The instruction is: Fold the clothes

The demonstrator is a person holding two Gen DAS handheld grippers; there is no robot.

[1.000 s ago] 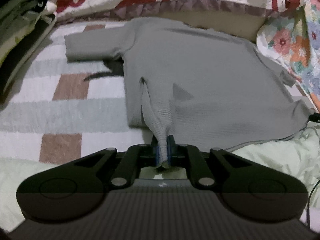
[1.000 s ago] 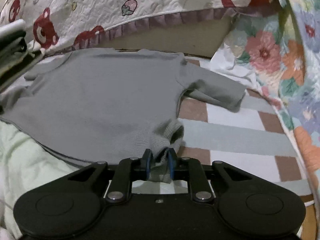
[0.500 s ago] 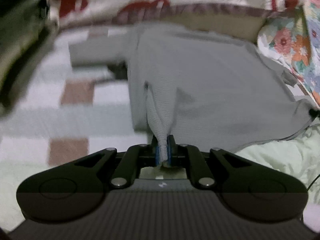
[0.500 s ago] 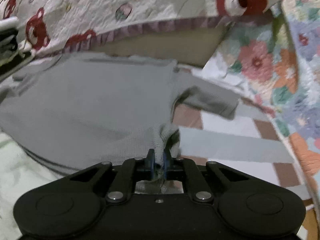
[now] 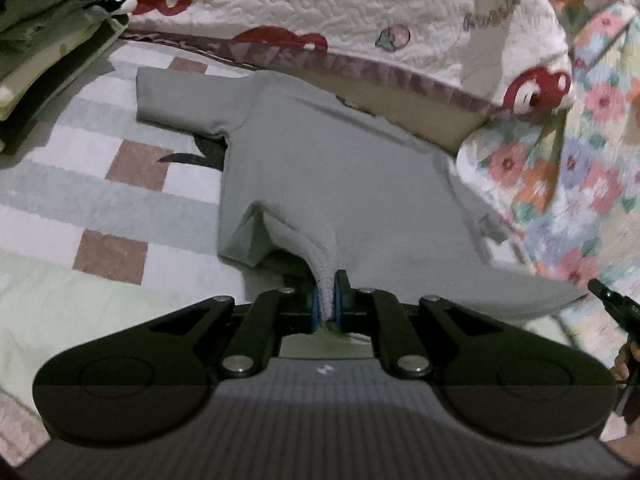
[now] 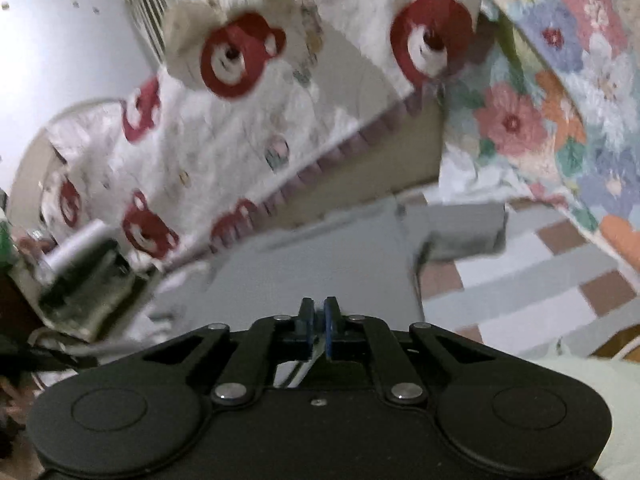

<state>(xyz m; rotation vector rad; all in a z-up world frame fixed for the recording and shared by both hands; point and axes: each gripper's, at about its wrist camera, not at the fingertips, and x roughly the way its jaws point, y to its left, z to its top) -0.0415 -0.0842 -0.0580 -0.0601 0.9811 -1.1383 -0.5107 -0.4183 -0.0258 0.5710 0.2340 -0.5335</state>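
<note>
A grey short-sleeved shirt (image 5: 340,168) lies spread on the checked bed cover (image 5: 100,204), with one sleeve (image 5: 180,100) stretched out to the far left. My left gripper (image 5: 327,304) is shut on a bunched fold of the near hem, which is lifted off the bed. My right gripper (image 5: 600,288) shows at the right edge of the left wrist view, where the hem's other corner is pulled up to it. In the right wrist view the right gripper (image 6: 316,312) has its jaws closing tight on a thin edge of the shirt (image 6: 340,264). The other sleeve (image 6: 464,232) lies flat beyond.
A stack of folded clothes (image 5: 40,40) sits at the far left of the bed. A white quilt with red bears (image 5: 360,20) hangs along the back. A floral quilt (image 5: 580,160) is heaped on the right. A pale green sheet (image 5: 60,300) covers the near edge.
Both grippers have risen and tilted up, lifting the near hem off the bed. The right gripper's jaws have narrowed from a bunched grip to a thin pinch, and its view now swings upward.
</note>
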